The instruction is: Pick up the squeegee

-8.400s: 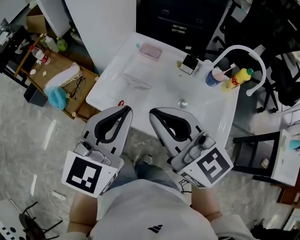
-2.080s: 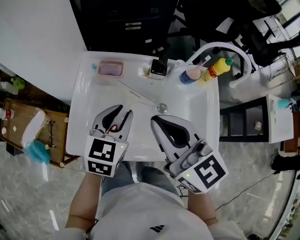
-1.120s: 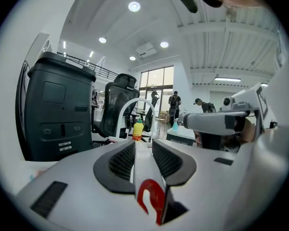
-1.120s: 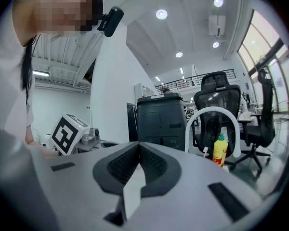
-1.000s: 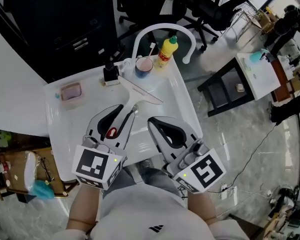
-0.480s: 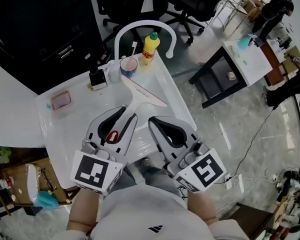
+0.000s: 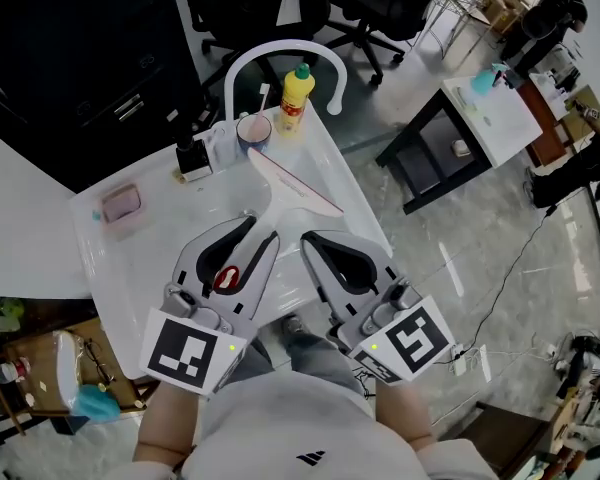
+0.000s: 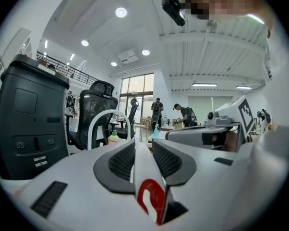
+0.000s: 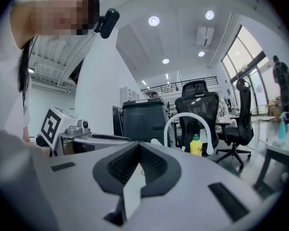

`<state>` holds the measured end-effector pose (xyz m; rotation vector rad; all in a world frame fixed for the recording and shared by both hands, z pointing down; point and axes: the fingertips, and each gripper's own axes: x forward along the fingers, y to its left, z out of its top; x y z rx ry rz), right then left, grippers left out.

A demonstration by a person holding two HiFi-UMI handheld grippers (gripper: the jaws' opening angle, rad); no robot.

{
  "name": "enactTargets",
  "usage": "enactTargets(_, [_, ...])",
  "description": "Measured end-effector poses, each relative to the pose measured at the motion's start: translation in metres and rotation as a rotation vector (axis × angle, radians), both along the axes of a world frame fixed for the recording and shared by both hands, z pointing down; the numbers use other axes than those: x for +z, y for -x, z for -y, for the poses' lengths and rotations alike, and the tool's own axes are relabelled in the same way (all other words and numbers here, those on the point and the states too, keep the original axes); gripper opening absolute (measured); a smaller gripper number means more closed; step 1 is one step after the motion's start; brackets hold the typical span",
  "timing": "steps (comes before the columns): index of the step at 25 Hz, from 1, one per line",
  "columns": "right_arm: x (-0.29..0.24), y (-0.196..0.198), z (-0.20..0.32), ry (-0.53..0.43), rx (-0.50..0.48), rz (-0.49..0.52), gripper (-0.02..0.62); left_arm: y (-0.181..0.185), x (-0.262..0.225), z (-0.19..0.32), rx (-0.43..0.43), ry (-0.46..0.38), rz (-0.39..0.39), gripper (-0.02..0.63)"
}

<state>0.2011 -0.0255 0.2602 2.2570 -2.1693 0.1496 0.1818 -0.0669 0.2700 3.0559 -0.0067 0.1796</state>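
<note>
the squeegee [image 7: 292, 184] is white with a red handle end, the left gripper [image 7: 258, 230] and right gripper [image 7: 310, 239] are pale grey with black-and-white square markers, the bottle [image 7: 295, 98] is yellow with a green cap.
</note>
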Motion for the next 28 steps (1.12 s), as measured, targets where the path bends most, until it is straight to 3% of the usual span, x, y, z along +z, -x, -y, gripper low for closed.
enactTargets(28, [-0.009,0.008,-0.002,-0.009,-0.026,-0.019,0.009,0.018,-0.012,-0.004,-0.039,0.002,-0.036,0.118])
